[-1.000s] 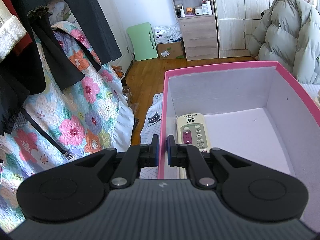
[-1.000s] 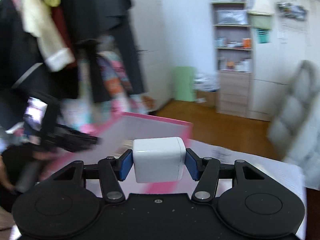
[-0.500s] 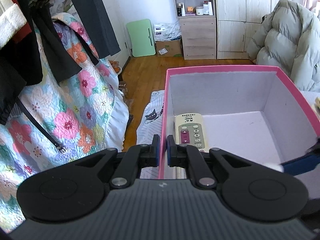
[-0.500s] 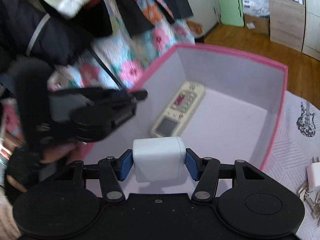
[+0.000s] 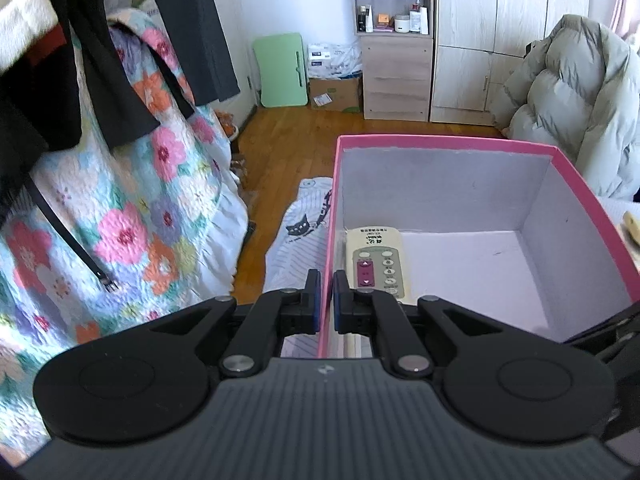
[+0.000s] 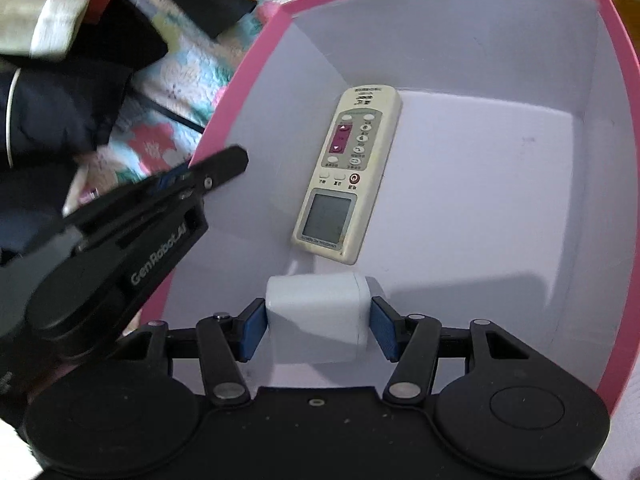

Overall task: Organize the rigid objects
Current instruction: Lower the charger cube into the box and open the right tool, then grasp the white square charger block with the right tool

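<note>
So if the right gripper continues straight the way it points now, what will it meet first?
Most likely the pale floor of the pink box, just short of the remote control. The right gripper holds a white charger, which would probably land first; depth is unclear.

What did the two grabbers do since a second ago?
The right gripper carried the white charger block from above the room down inside the pink box, near the remote. The left gripper stayed clamped on the box's wall.

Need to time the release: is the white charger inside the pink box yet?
Inside, not released. The white charger sits between the right gripper fingers, below the pink box rim, near the remote.
</note>
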Demonstrator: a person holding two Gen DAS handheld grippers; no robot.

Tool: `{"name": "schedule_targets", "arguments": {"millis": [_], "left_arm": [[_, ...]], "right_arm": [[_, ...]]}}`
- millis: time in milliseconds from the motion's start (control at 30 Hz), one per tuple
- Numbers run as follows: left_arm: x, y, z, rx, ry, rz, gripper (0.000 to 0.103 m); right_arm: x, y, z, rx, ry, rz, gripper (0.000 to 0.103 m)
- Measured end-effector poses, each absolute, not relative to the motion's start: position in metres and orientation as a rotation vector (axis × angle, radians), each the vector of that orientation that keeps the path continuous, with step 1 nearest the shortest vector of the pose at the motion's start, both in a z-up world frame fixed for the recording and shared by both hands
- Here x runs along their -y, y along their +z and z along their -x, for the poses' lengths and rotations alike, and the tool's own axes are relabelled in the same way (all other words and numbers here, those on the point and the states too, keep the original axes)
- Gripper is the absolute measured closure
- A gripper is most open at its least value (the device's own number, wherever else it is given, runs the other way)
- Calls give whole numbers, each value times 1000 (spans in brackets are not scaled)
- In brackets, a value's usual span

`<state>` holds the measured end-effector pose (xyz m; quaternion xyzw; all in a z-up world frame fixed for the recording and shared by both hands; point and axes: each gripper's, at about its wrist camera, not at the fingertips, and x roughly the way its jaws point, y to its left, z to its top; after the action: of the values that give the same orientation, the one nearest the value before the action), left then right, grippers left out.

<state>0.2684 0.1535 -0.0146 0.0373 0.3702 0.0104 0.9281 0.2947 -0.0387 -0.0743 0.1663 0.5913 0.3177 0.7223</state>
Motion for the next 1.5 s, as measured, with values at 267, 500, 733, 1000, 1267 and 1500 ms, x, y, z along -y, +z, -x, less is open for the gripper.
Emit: {"name": "schedule_targets", "arguments": {"millis": [267,500,733,1000,1267,1500], "left_arm": [[-137,-16,-265,-743,46,-183,97],[-131,-16,-265,-743,58,-219,96],[-129,-16,-263,-742,61,-230,96],[-129,-15,-264,-742,63,-239,95],[-129,-15,-265,-741,63,-250,95],[-128,-15,-265,-741,63,-265,95]], "right_arm": [[64,-18,-238,-1025,783,-217,40],[137,15,-189,-889,683,-194,40],[221,-15,-160,-980,458,-276,40],[263,-57,-127,-1072,272,-394,40],[236,-71,-150,-951,246,-11,34],[249,-96,-191,-1049,324,1,34]]}}
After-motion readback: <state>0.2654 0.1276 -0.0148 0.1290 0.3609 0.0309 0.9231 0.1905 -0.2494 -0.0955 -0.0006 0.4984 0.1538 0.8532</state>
